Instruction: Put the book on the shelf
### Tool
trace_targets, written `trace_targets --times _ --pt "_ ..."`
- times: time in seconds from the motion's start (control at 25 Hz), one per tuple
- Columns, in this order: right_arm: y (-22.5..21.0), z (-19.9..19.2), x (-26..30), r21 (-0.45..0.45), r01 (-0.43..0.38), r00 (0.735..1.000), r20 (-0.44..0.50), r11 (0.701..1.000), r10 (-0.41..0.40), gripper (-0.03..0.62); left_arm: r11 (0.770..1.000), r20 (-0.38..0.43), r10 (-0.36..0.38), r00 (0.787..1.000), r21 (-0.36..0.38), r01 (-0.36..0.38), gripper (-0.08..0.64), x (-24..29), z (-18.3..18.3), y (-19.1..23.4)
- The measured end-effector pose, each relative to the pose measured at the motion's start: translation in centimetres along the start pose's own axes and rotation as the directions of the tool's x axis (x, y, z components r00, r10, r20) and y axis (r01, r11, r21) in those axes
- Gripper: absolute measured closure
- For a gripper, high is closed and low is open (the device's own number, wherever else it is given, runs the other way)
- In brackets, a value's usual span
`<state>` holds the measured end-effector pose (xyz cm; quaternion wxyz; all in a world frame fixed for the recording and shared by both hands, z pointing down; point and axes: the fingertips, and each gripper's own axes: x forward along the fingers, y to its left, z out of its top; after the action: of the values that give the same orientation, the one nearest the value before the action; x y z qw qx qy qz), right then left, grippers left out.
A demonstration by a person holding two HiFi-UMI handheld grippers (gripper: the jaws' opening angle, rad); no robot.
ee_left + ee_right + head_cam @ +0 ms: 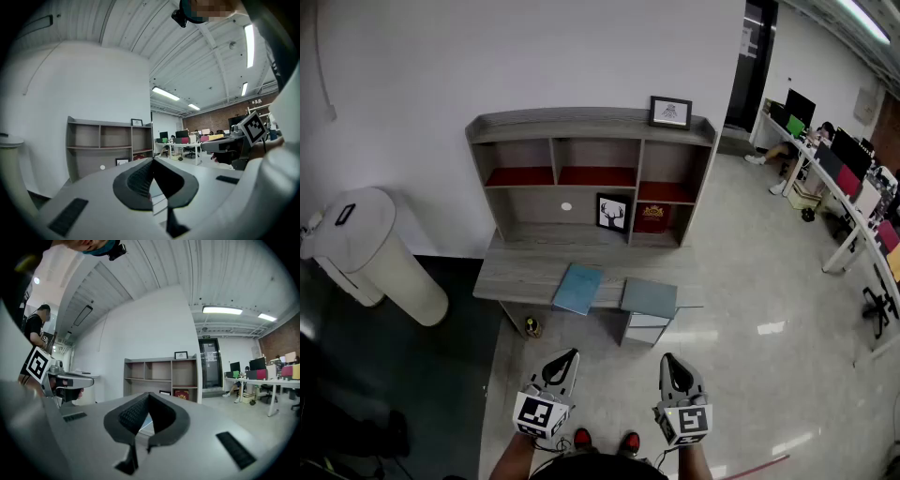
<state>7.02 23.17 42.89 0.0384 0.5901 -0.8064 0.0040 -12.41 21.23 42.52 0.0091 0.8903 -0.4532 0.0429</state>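
Pale office floor is stretching out under me in the head view, and a grey shelf is standing against the white wall at 12 o'clock, with a desk jutting out below it. Two books are lying flat on that desk, well apart from both grippers. A blue book is sitting at about 12 o'clock from the left gripper, its long axis running away from me and leaning a little toward 1 o'clock. A grey book is lying just to its right at the desk's front edge, at about 12 o'clock from the right gripper. I am judging the left gripper nearer the blue one and the right nearer the grey one; which book is meant I cannot tell. Both grippers are hanging low over the floor, pointing at the desk.

From the left gripper view I am seeing the jaws pressed together at the tips, pinching nothing, with the shelf far off at 10 o'clock.

From the right gripper view I am seeing the same: jaws closed tip to tip and empty, the shelf standing far beyond them at 12 o'clock.
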Motion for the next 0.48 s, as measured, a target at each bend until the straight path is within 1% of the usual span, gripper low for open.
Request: trace_targets --times 0.24,0.36,0.48 --pt "0.2 -0.4 0.5 0.015 0.003 1.0 -0.005 1.0 -0.003 0.565 1.0 -0.003 -0.017 1.0 0.001 0.017 0.555 0.5 -0.1 0.2" --pt "0.3 -0.3 0.5 0.054 0.021 1.0 -0.004 0.998 -0.021 0.565 1.0 -0.008 -0.025 1.0 0.001 0.025 0.555 0.6 -0.3 0.4" --pt "0.0 -1.1 0.8 0.05 0.046 0.999 -0.015 0.998 -0.046 0.563 0.999 -0.021 -0.033 0.999 -0.007 0.032 0.555 0.7 -0.7 0.7"
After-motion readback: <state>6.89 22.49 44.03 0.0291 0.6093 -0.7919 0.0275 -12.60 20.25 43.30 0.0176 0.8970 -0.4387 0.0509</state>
